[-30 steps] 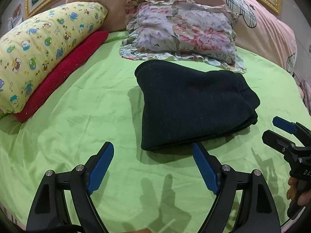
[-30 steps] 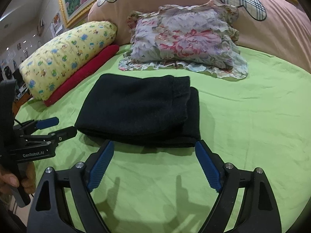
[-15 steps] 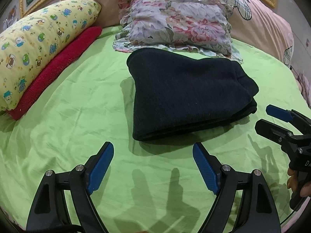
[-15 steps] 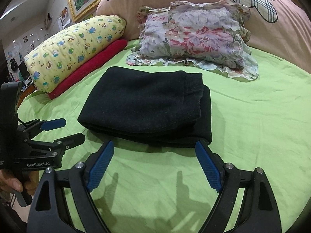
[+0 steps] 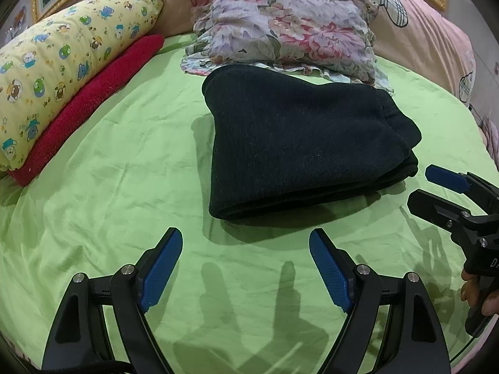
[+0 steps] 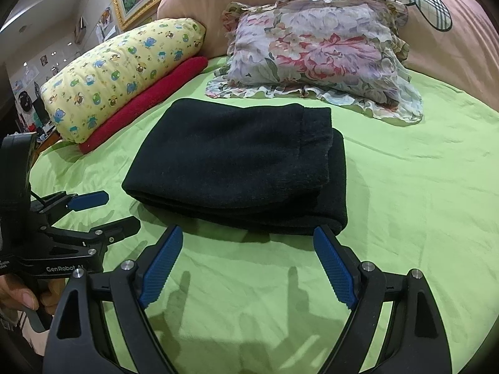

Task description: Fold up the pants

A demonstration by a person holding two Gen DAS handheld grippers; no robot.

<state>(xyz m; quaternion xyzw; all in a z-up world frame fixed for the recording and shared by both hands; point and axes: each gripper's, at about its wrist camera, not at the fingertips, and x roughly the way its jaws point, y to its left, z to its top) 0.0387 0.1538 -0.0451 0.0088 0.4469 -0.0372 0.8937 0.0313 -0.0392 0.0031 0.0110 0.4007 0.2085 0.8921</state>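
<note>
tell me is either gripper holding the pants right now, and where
Nothing is held. The left gripper and right gripper are both open, short of the folded pants.

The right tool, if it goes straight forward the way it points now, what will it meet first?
Most likely the folded black pants. The right tool is open and empty, and the near folded edge of the pants lies just ahead of its fingertips on the green sheet. How high the tool is above the sheet is unclear.
</note>
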